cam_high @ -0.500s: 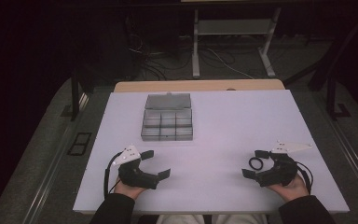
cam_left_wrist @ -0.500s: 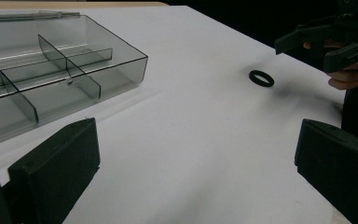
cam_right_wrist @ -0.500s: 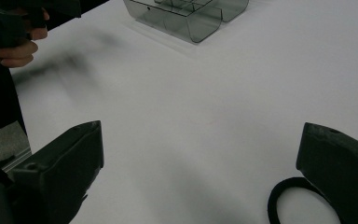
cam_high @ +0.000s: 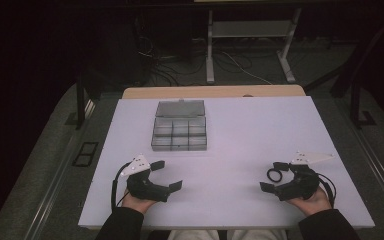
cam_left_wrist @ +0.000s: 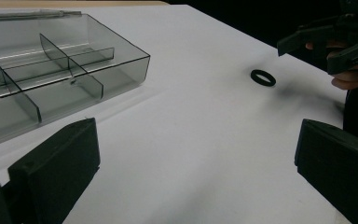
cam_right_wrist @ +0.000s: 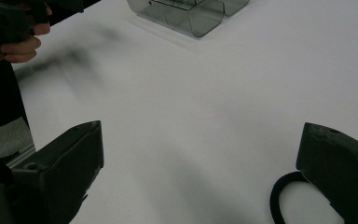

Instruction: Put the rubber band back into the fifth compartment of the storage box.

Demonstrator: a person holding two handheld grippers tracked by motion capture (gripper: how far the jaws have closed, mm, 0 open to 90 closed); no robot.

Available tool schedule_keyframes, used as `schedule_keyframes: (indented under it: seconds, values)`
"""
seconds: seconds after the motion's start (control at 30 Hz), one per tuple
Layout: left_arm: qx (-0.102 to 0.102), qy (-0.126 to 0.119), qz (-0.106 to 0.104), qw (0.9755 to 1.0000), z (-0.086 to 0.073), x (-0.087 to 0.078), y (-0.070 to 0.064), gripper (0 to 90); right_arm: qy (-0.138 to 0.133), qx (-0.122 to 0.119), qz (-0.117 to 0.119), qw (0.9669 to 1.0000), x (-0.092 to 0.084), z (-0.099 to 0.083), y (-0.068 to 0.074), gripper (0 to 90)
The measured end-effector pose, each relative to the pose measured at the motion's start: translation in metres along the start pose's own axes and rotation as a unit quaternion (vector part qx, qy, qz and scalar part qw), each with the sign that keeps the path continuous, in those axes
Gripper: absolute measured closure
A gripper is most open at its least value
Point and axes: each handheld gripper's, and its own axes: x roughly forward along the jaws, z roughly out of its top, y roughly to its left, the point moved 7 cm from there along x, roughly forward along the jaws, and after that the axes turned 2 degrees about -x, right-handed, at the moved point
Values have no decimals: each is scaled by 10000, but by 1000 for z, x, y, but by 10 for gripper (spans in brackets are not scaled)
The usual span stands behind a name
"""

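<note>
Nothing much has shifted since the earlier frame: both hands rest in the same spots near the front edge of the desk (cam_high: 240, 125), and the black ring (cam_high: 274, 175) lies where it did. I see that ring flat on the desk, just beside the far jaw of my right hand-held gripper (cam_high: 275, 176), whose jaws stand wide with nothing between them; in the right gripper view the ring (cam_right_wrist: 284, 196) peeks out from under one jaw. My left hand-held gripper (cam_high: 169, 175) is equally wide and holds nothing. I judge the ring light, thin and probably rubbery, so it may slide or flip when pinched; I'd take it across the band, one jaw inside the hole and one outside. Open desk stretches between the ring and the clear divided box (cam_high: 180, 131) further back, well apart, leaving plenty of room; the front edge is close behind my hands
</note>
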Motion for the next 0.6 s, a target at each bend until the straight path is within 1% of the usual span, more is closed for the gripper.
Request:
schedule_keyframes:
  seconds: [0.5,0.6]
  values:
    - [27,47,-40,10000,-1,2,0,0,140,32,-9,9999,0,2,1,2]
    - [30,49,-38,10000,-1,2,0,0,161,16,21,9999,-2,3,1,2]
